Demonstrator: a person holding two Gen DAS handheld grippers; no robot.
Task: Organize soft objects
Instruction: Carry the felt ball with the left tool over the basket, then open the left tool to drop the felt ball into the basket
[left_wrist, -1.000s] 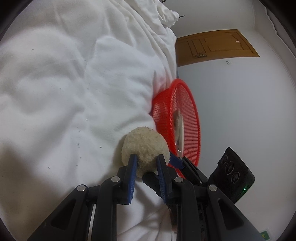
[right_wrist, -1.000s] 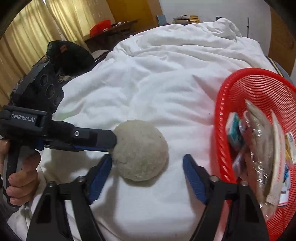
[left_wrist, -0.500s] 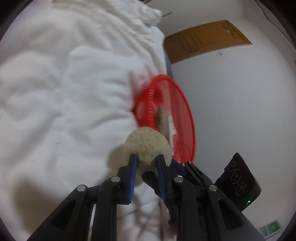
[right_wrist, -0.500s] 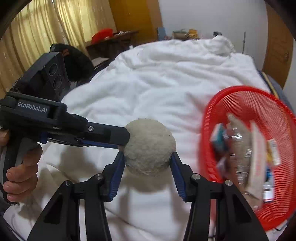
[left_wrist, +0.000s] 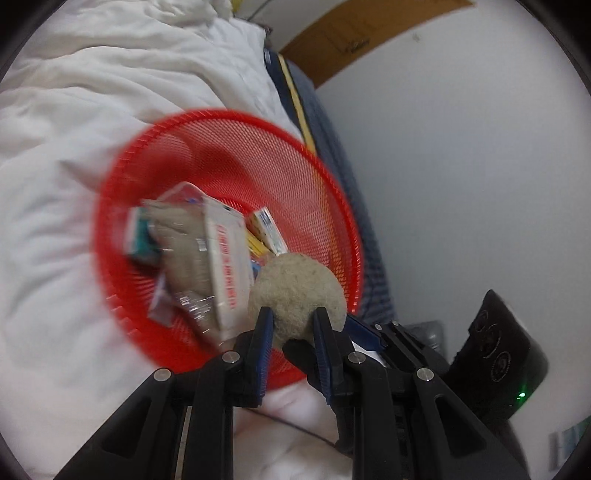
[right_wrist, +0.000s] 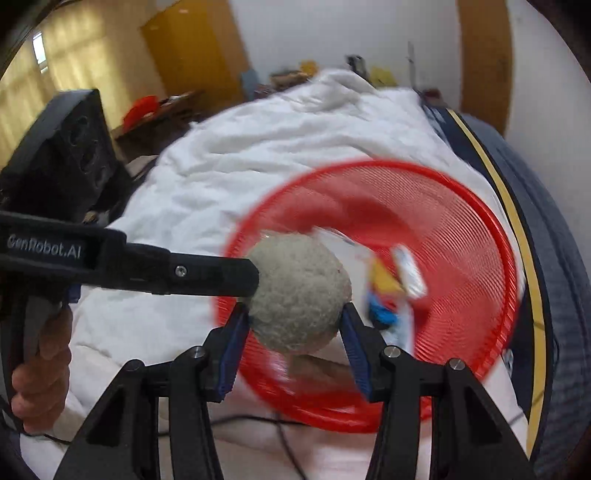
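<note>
Ball (right_wrist: 299, 291) over basket (right_wrist: 461, 206) rim.

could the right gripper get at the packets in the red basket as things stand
Probably not: the right gripper is shut on the ball, which sits between it and the packets in the basket.

There is one round beige fuzzy ball (left_wrist: 297, 291), and one red round mesh plastic basket (left_wrist: 229, 155). Two black tongs with blue pads are here, the left (left_wrist: 291, 326) and the right (right_wrist: 295, 325). One white crumpled duvet (left_wrist: 92, 92) covers the bed. Inside the basket lie several packets (left_wrist: 225, 258); their blur prevents an exact count.
</note>
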